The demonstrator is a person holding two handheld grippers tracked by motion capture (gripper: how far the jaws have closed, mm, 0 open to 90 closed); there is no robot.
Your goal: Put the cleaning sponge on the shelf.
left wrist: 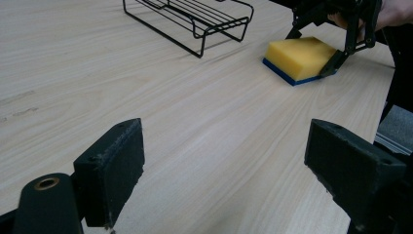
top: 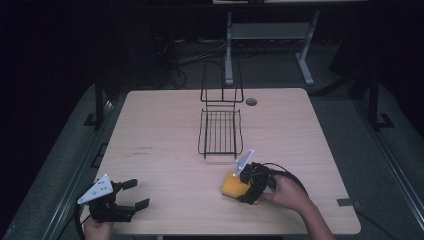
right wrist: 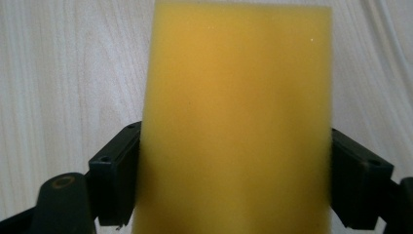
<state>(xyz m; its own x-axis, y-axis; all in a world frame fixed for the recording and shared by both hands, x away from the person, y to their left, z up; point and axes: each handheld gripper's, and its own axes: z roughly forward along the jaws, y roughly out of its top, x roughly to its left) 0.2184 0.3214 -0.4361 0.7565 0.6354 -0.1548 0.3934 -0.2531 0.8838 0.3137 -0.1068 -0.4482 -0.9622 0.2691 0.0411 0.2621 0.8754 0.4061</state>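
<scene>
The yellow sponge (top: 234,186) with a blue underside lies on the worktop (top: 165,165) between the right claw's (top: 243,191) jaws, which press both its sides, just before the wire rack (top: 220,131). The left claw (top: 134,193) is spread wide, holding nothing

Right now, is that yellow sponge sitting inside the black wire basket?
No, the sponge lies on the bare table in front of the wire basket, between the jaws of the right gripper.

My grippers were black: left gripper (top: 134,194) and right gripper (top: 243,186) each carried a grey three-cornered plate, black cable trailing.
</scene>
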